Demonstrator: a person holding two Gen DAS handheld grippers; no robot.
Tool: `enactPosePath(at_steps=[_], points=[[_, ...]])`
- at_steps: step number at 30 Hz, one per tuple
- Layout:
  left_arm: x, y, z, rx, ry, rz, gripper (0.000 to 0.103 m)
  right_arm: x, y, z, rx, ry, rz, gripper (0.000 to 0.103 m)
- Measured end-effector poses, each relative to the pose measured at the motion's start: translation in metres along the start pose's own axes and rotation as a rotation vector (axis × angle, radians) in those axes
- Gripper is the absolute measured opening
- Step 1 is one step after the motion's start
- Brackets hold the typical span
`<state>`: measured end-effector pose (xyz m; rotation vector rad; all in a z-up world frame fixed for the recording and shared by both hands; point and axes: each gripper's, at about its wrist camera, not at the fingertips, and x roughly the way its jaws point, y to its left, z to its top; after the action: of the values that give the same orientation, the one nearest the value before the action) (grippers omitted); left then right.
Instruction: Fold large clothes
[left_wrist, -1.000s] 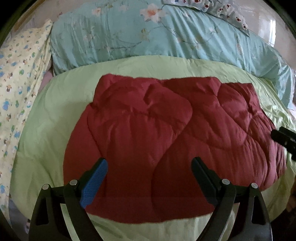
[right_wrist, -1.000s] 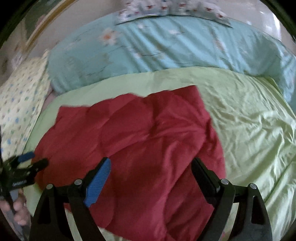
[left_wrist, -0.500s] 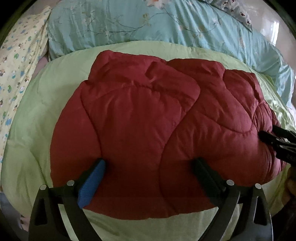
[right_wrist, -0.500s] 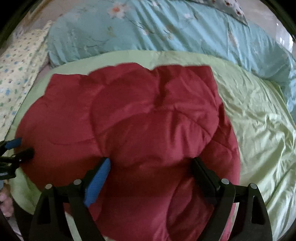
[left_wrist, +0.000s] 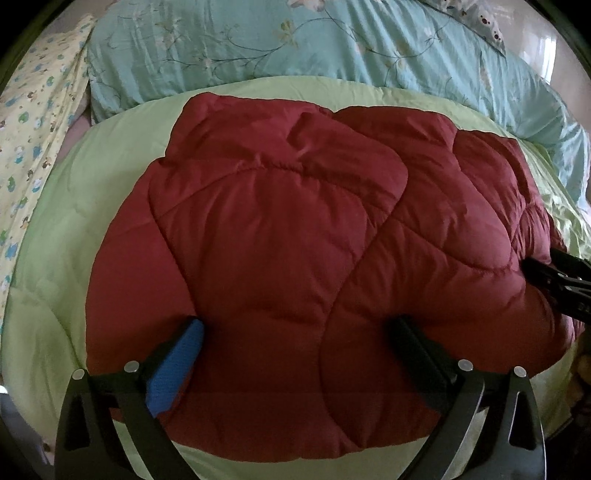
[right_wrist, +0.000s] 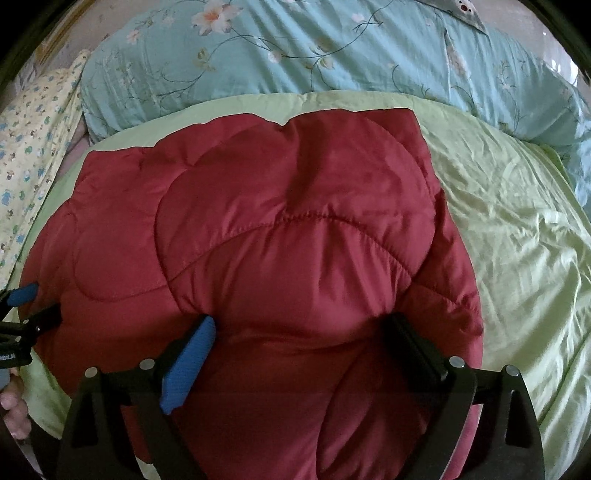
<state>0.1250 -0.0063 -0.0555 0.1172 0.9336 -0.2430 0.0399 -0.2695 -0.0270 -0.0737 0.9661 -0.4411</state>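
Both tools stand wide apart: the left gripper (left_wrist: 295, 343) and right gripper (right_wrist: 299, 339) each straddle the near edge of the puffy dark-red quilted garment (left_wrist: 295, 240), gripping nothing. It lies spread on the pale green bedsheet (right_wrist: 517, 240) — soft, bulky, probably light and springy, its fabric likely slick. Best pinch deep at a stitched seam or hem.

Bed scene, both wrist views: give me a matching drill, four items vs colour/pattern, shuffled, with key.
Items:
1. padded garment
2. sheet under it
3. duvet behind it
4. cloth at far left

Descriptions:
A. teal with flower print
B. dark red, quilted
C. pale yellow with small cartoon print
D. plain light green

Pairs: 1-B, 2-D, 3-A, 4-C
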Motion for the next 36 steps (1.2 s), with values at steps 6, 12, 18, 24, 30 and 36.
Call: enactPosePath(at_steps=[6, 12, 18, 24, 30, 36], points=[[0.007, -0.002, 0.001, 0.002, 0.003, 0.005, 0.103, -0.003, -0.001, 0.003, 0.015, 0.006, 0.01, 0.095], [0.01, -0.005, 0.002, 0.004, 0.003, 0.013, 0.103, -0.033, 0.003, 0.017, 0.034, -0.057, 0.068, 0.092], [0.01, -0.005, 0.002, 0.001, 0.006, 0.011, 0.103, -0.019, 0.025, 0.029, -0.025, -0.021, 0.073, 0.092], [0.01, -0.006, 0.002, -0.001, 0.006, 0.013, 0.103, 0.017, 0.017, 0.031, -0.039, 0.017, 0.016, 0.095], [-0.006, 0.003, 0.008, -0.021, -0.013, -0.02, 0.101, 0.027, 0.009, 0.037, -0.013, 0.022, 0.013, 0.095], [-0.026, 0.022, 0.013, -0.074, -0.057, -0.015, 0.096, 0.021, 0.005, 0.037, 0.004, 0.016, 0.033, 0.094]])
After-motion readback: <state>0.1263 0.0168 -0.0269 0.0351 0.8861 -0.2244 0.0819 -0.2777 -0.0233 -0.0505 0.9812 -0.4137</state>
